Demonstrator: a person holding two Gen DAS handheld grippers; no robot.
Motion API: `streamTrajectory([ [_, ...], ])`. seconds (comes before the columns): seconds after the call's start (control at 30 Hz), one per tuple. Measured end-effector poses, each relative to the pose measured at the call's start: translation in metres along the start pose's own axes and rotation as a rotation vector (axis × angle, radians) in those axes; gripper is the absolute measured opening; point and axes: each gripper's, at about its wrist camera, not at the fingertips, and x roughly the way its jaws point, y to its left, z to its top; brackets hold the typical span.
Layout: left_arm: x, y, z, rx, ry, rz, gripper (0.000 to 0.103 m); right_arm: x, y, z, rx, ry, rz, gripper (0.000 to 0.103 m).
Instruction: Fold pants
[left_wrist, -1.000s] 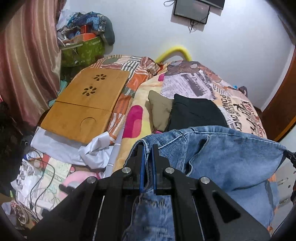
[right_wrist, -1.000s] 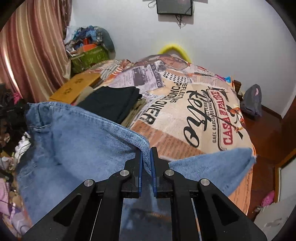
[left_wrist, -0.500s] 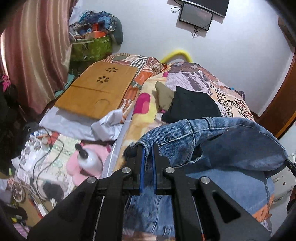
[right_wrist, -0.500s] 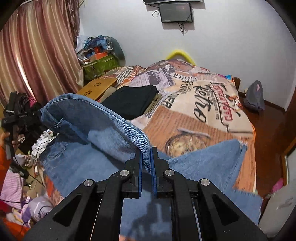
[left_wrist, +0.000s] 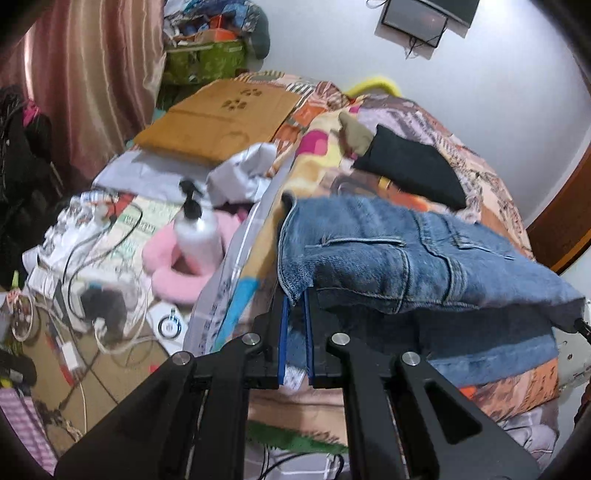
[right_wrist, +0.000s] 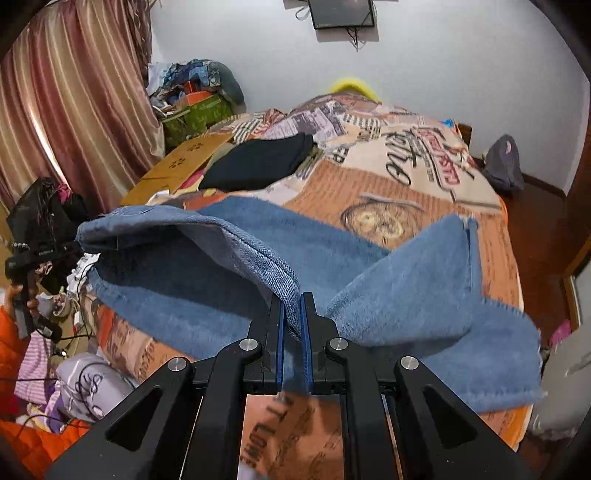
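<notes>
The blue denim pants (left_wrist: 399, 258) stretch between both grippers over the near end of the bed. My left gripper (left_wrist: 295, 306) is shut on one corner of the waistband, back pockets facing up. My right gripper (right_wrist: 291, 314) is shut on the other waistband corner; in the right wrist view the pants (right_wrist: 229, 280) sag onto the printed bedspread (right_wrist: 402, 192), with a leg end (right_wrist: 436, 273) lying folded to the right. The other gripper (right_wrist: 33, 254) shows at the left edge of that view.
Folded black pants (right_wrist: 258, 162) and an olive garment (left_wrist: 354, 133) lie further up the bed. A wooden lap tray (left_wrist: 221, 118) sits at the bed's left. The floor at left holds a pump bottle (left_wrist: 195, 232), a pink cushion, cables. A grey bag (right_wrist: 502, 162) lies on the floor, right.
Both grippers have pulled back and lowered with the pants. The denim, earlier held high in front of the cameras, now spreads flatter over the near end of the bed.
</notes>
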Motion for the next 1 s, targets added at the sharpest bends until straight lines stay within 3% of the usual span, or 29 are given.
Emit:
streamTrajectory([
  [0.17,0.014,0.009,-0.025,0.005,0.04,0.102,0.001,0.008,-0.001,-0.017,0.028,0.039,0.014,0.008],
  [0.27,0.013,0.018,-0.033,-0.027,0.059,0.092,0.001,0.012,-0.001,-0.028,0.045,0.069,0.03,0.011],
  [0.43,-0.014,0.003,-0.021,0.009,-0.008,0.086,0.001,0.009,0.0,-0.033,0.039,0.079,0.026,0.012],
  [0.57,-0.033,-0.032,0.0,0.081,-0.069,0.065,0.002,-0.004,-0.003,-0.031,0.036,0.062,0.002,0.024],
  [0.73,-0.042,-0.09,0.028,0.179,-0.109,0.008,0.004,-0.027,-0.025,-0.027,0.069,0.012,-0.05,0.025],
  [0.87,-0.034,-0.142,0.048,0.247,-0.112,-0.06,0.012,-0.037,-0.053,-0.013,0.104,-0.025,-0.109,0.034],
  [1.0,-0.014,-0.192,0.063,0.301,-0.094,-0.113,0.022,-0.034,-0.083,0.007,0.122,-0.038,-0.156,0.036],
])
